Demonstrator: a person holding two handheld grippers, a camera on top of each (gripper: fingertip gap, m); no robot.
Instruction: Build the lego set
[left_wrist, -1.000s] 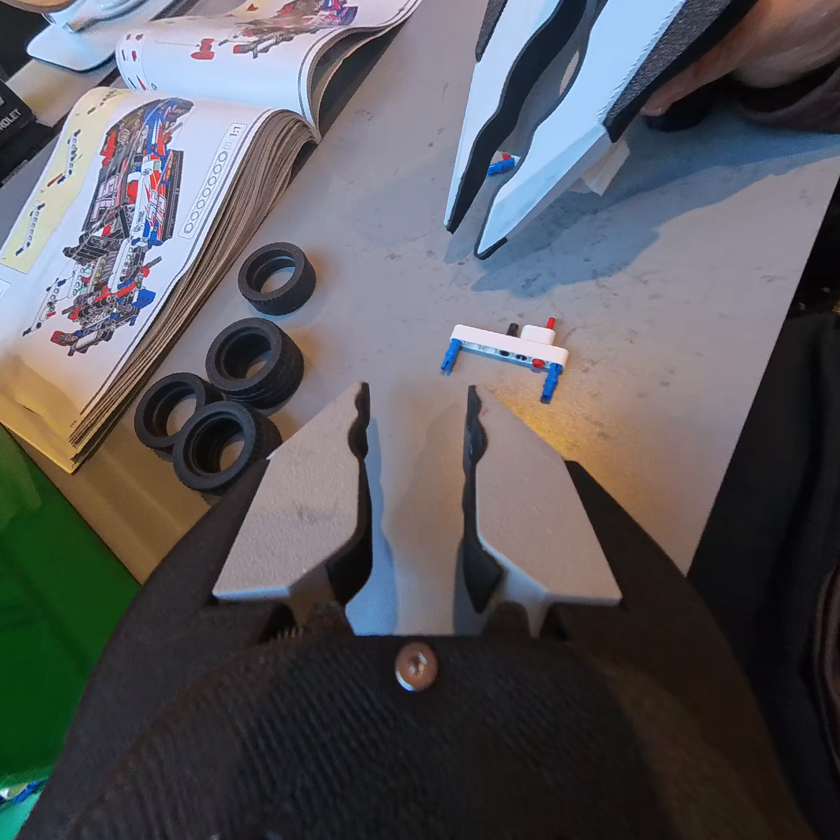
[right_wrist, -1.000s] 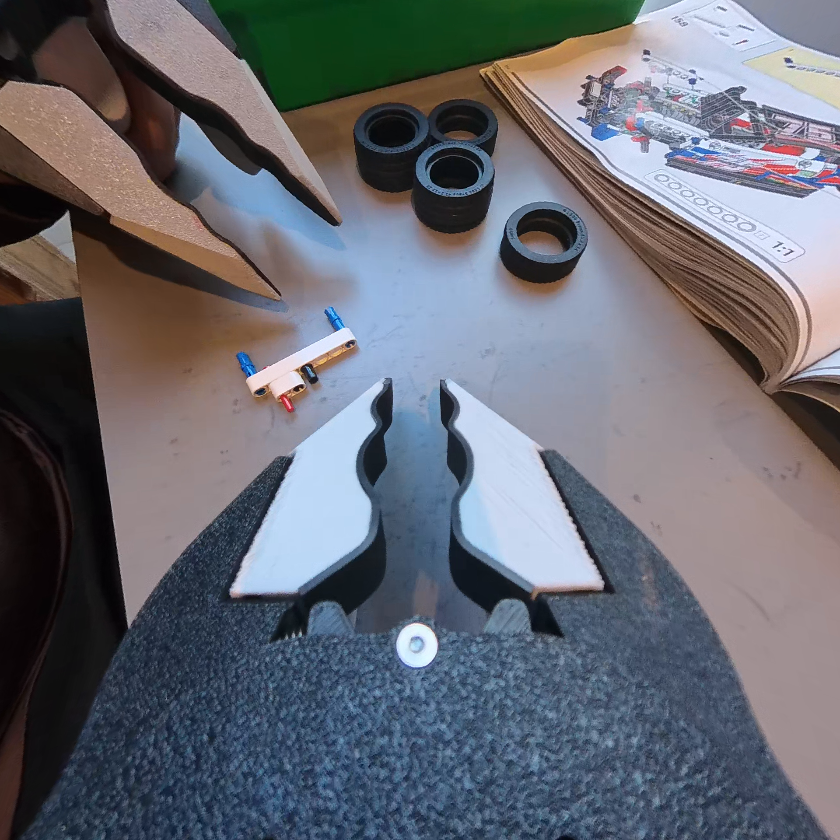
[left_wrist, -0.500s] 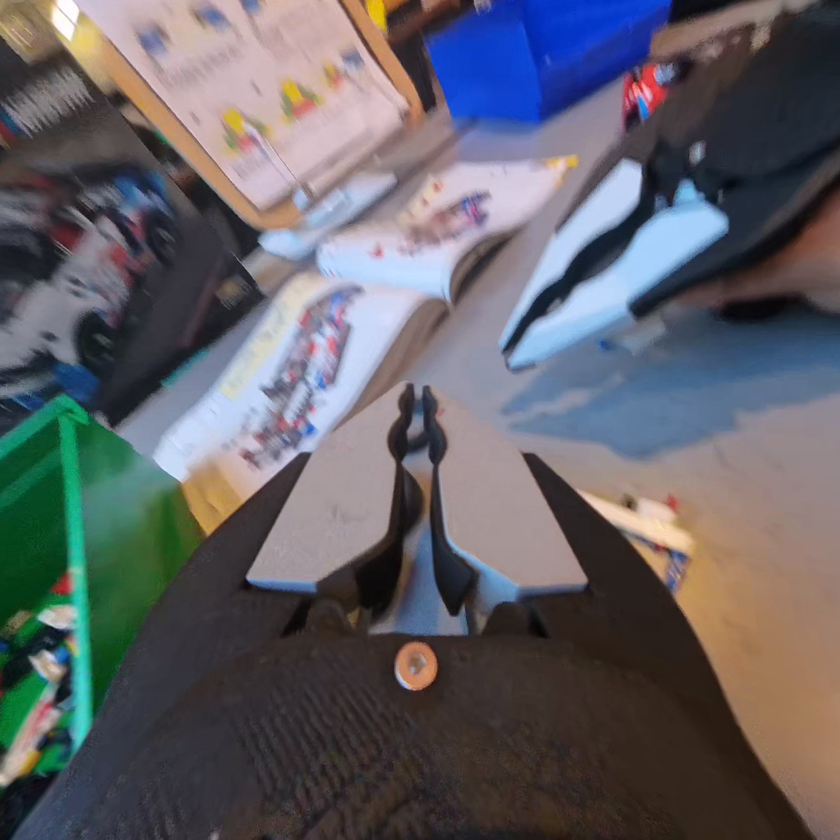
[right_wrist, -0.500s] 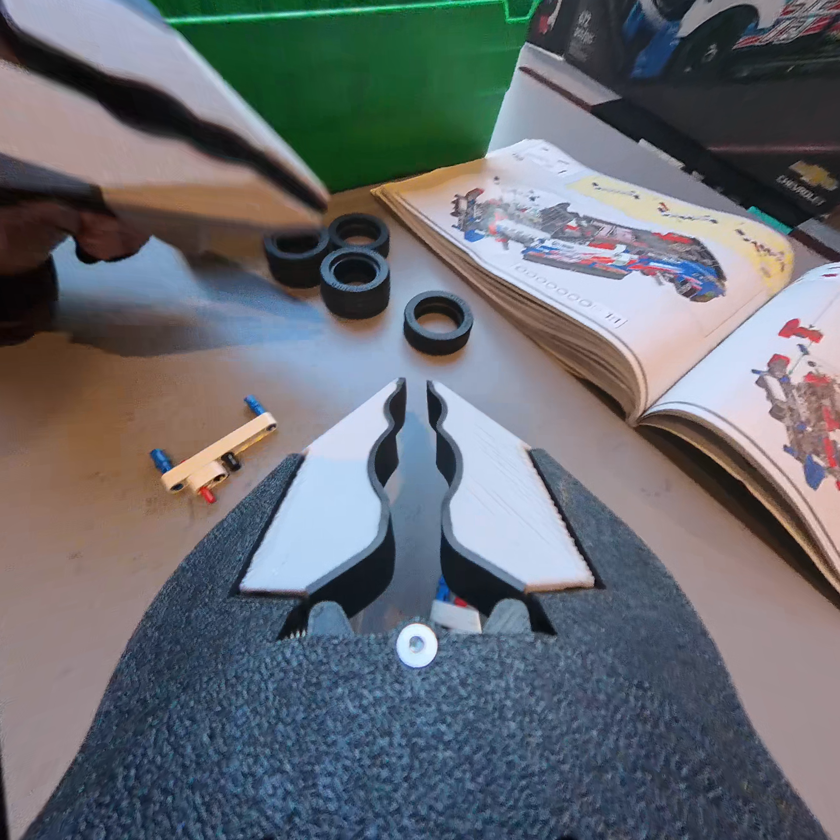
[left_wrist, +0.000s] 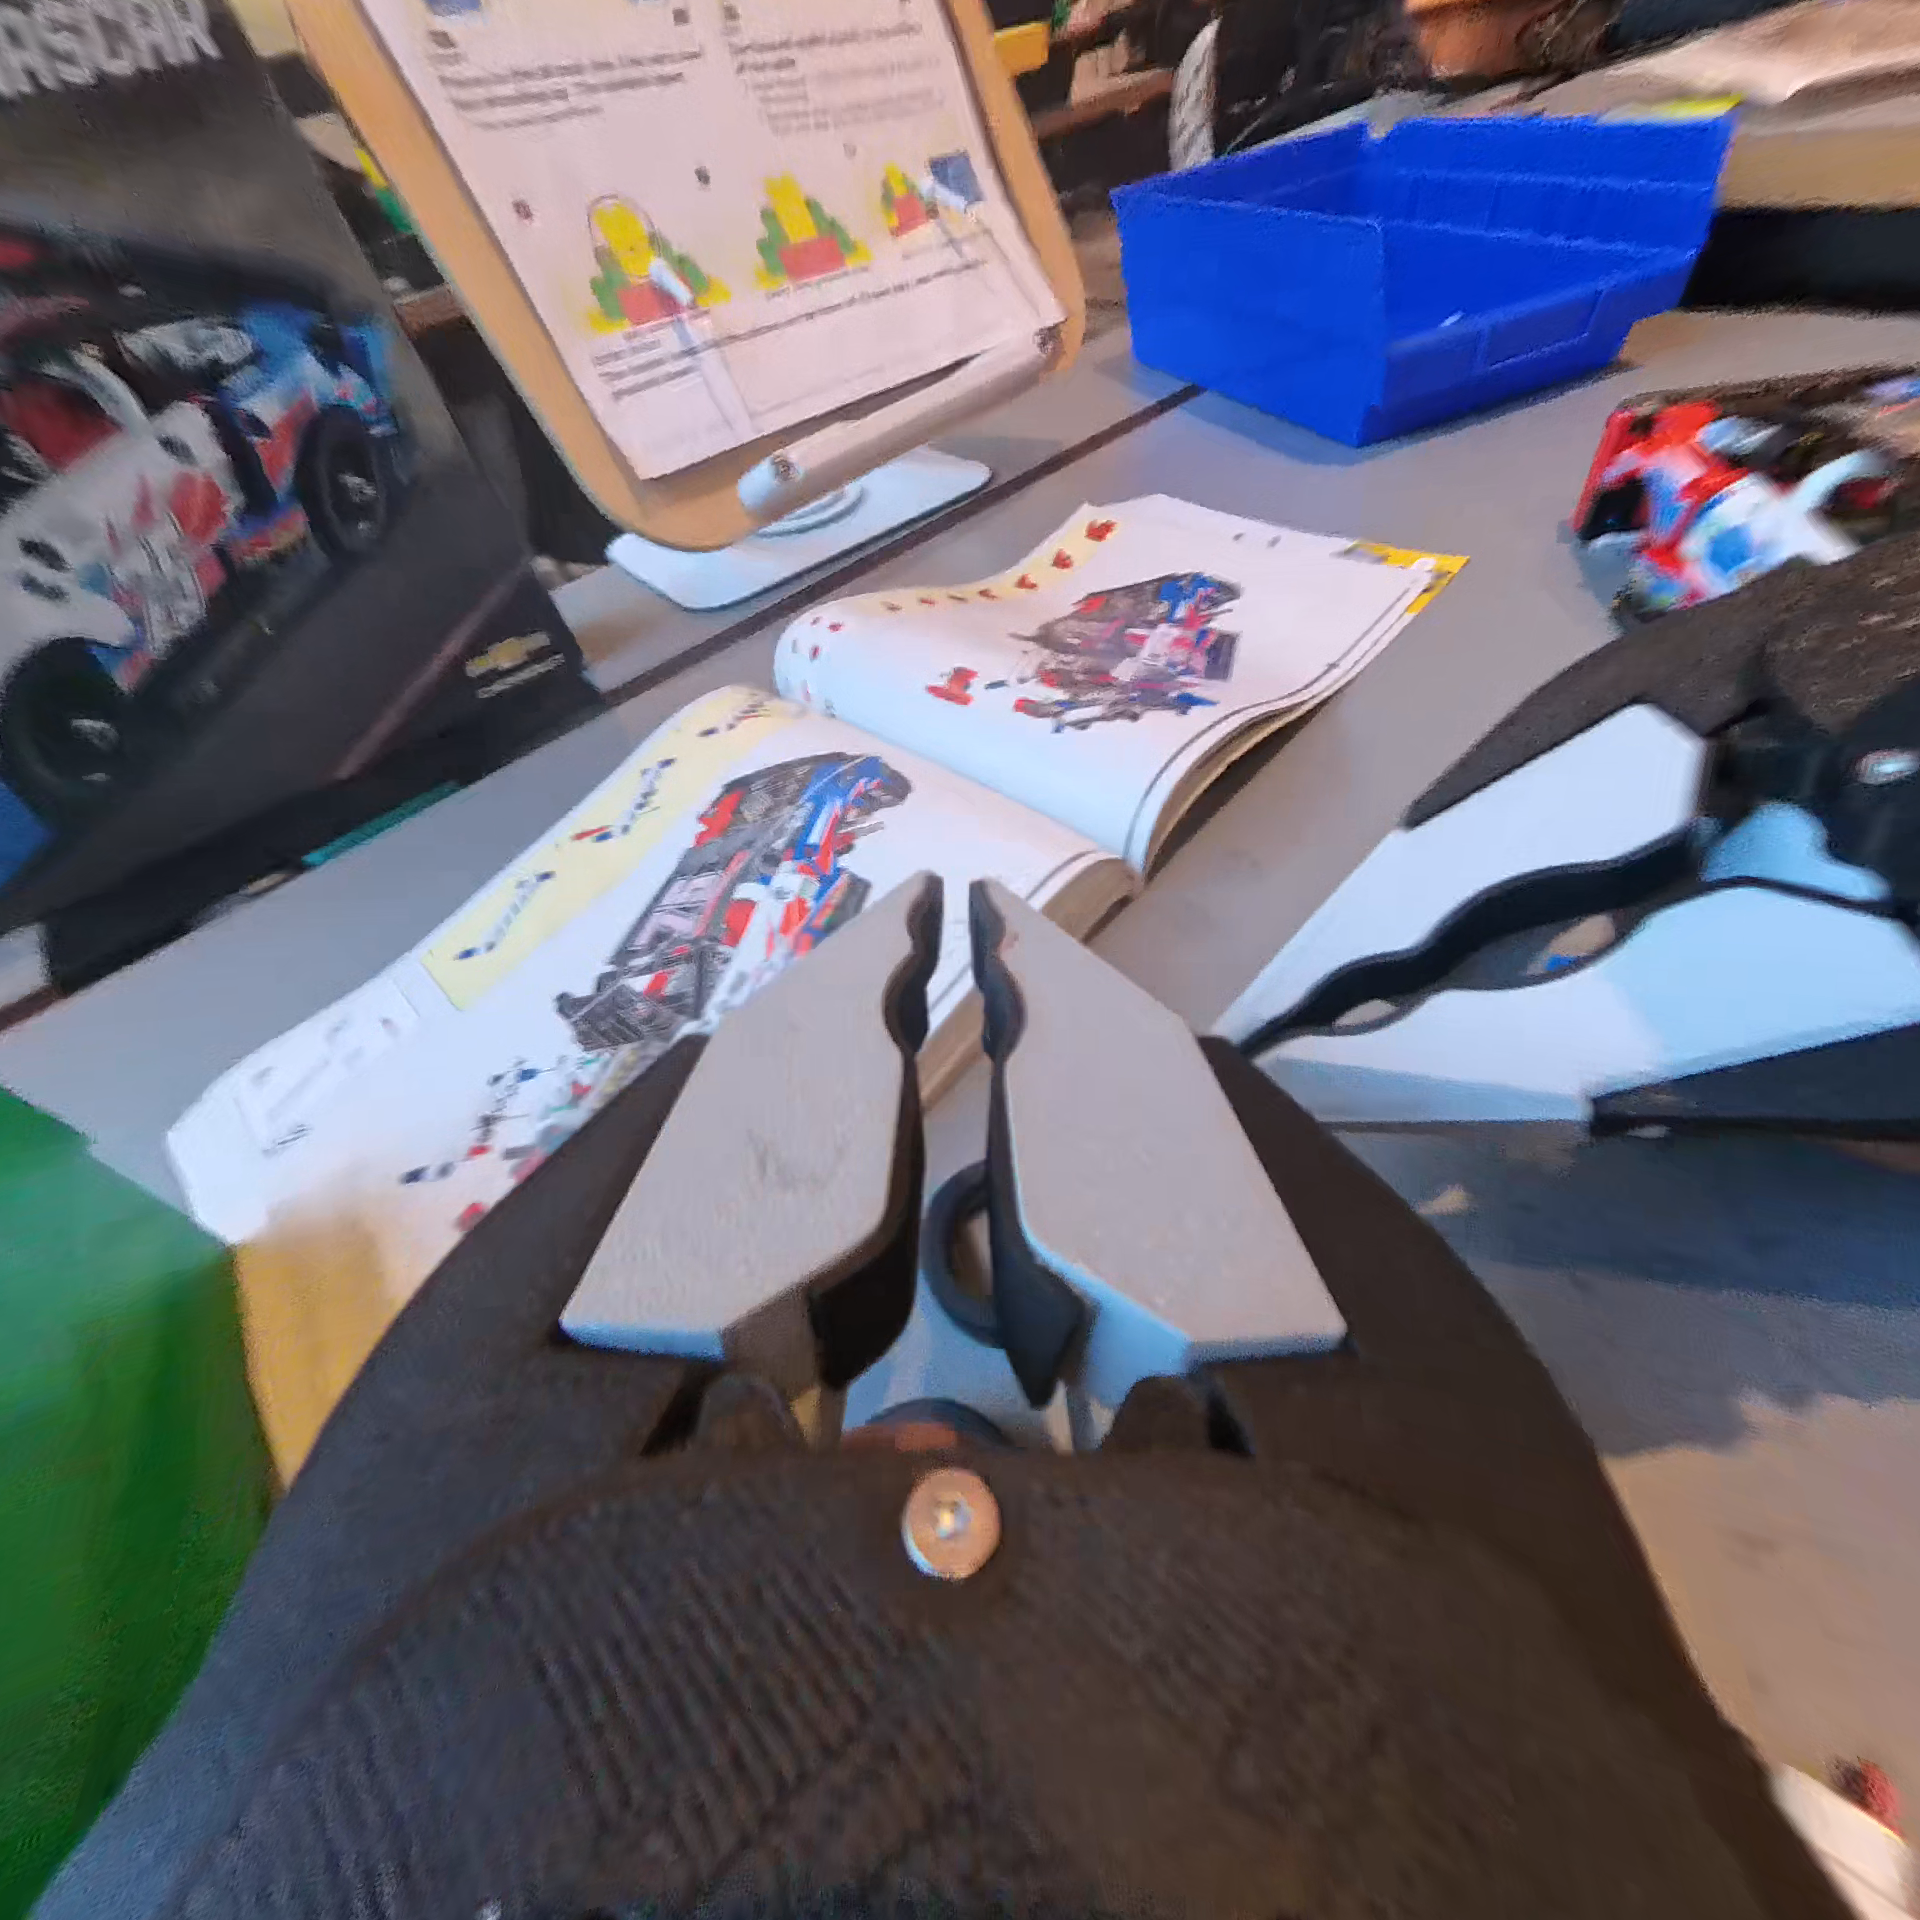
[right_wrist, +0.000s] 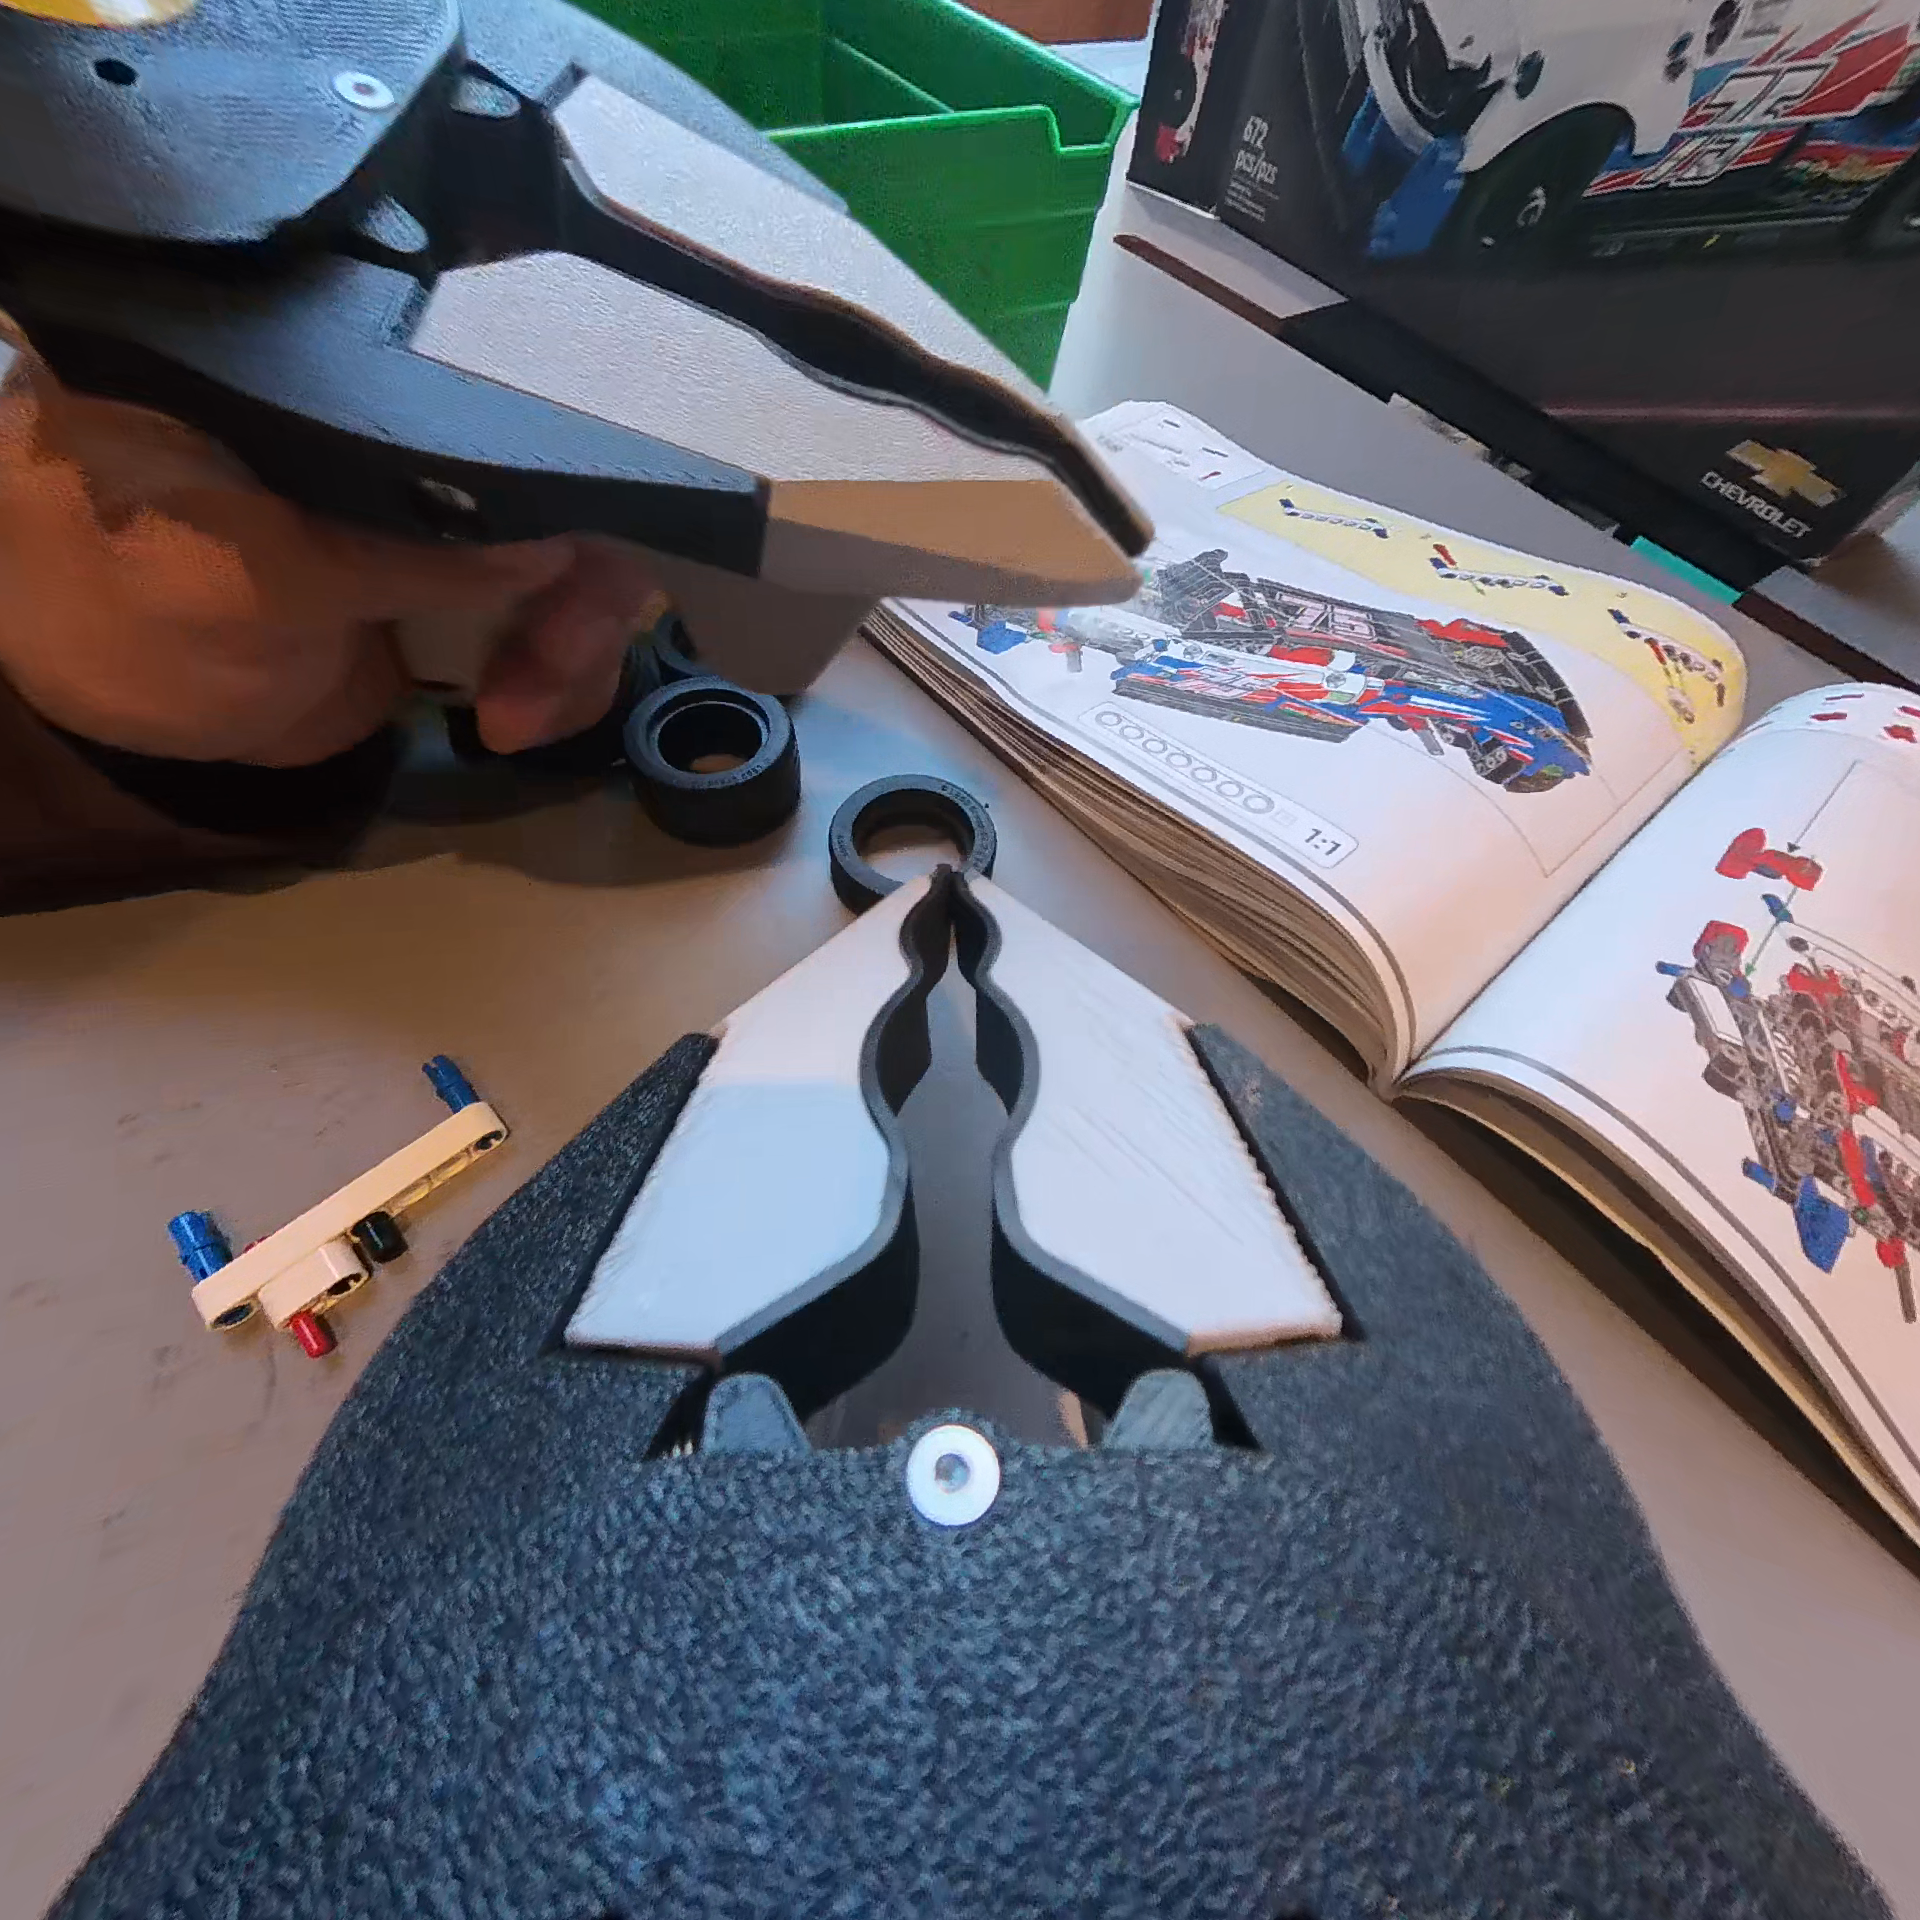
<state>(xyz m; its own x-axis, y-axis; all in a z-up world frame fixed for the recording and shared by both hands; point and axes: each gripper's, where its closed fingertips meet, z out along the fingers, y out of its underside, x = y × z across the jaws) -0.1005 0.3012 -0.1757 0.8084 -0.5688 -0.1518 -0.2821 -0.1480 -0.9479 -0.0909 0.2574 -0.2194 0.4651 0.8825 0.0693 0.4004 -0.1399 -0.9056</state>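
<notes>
Lying flat on the grey table (right_wrist: 1195, 997), the small white lego beam with blue, black and red pins (right_wrist: 332, 1216) is sitting left of the right gripper (right_wrist: 948, 883), well clear of its white fingers (right_wrist: 1122, 1143), which are closing tip to tip on nothing. Just beyond those tips a single black rubber tyre (right_wrist: 883, 831) is resting on the table, partly covered by them, and a taller black tyre (right_wrist: 717, 758) is standing further left under the person's hand (right_wrist: 208, 623), with more tyres hiding behind it. The left gripper (left_wrist: 956, 899) is hovering above the tyres with its grey fingers (left_wrist: 790, 1143) nearly together, a narrow gap showing and nothing between them; a dark ring is peeking through low in that gap. The thick open instruction booklet (left_wrist: 935, 831) is lying toward the table's far side. The left wrist view is blurring at its edges, so the red, white and blue lego car body (left_wrist: 1725, 499) at the right edge is hard to make out. A green plastic bin (right_wrist: 935, 166), a blue plastic bin (left_wrist: 1403, 270), the black lego box with a car picture (right_wrist: 1558, 208) and a wood-framed instruction sheet on a stand (left_wrist: 727, 229) are standing along the far side.
</notes>
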